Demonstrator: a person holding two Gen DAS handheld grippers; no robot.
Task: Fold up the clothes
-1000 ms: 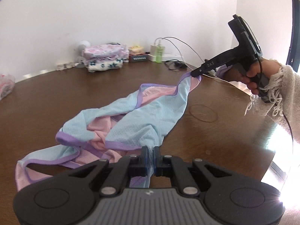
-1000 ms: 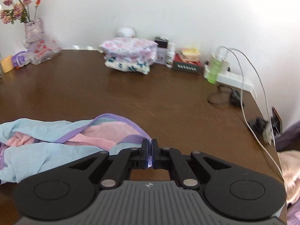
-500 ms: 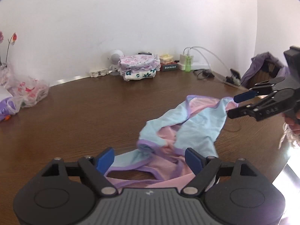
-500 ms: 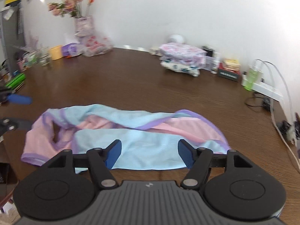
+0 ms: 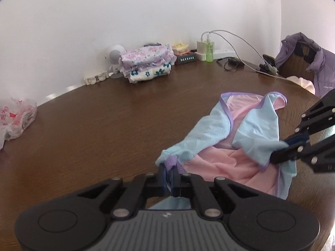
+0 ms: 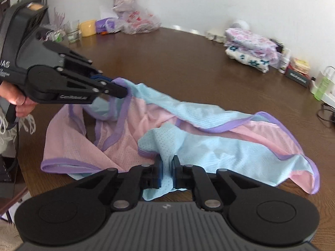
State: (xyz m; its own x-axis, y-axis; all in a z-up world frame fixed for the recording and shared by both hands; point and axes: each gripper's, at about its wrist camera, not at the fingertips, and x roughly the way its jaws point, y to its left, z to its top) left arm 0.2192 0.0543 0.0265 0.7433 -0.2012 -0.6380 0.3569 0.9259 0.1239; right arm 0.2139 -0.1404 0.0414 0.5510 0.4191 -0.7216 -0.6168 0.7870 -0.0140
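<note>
Both grippers have just let go and re-gripped: half a second ago their jaws stood wide above the garment, and they have since been closing, each now with cloth between its pads. The left gripper (image 5: 170,174) is pressed together on a purple-bound edge of the light-blue and pink mesh garment with purple trim (image 6: 209,138), which lies rumpled on the dark brown wooden table (image 5: 104,115). The right gripper (image 6: 166,171) pinches a bunched fold of the blue panel nearer the person. A second ago the piece was pulled out long between two held ends; now it sits bunched and partly doubled over, which suggests a fresh hold taken for the next fold rather than a finished one. The fabric is thin, perforated and limp, with soft creases and a stretchy-looking bound hem; it will likely sag and slip out of line when lifted. A stack of folded floral clothes (image 5: 146,64) rests by the white wall, well apart.
</note>
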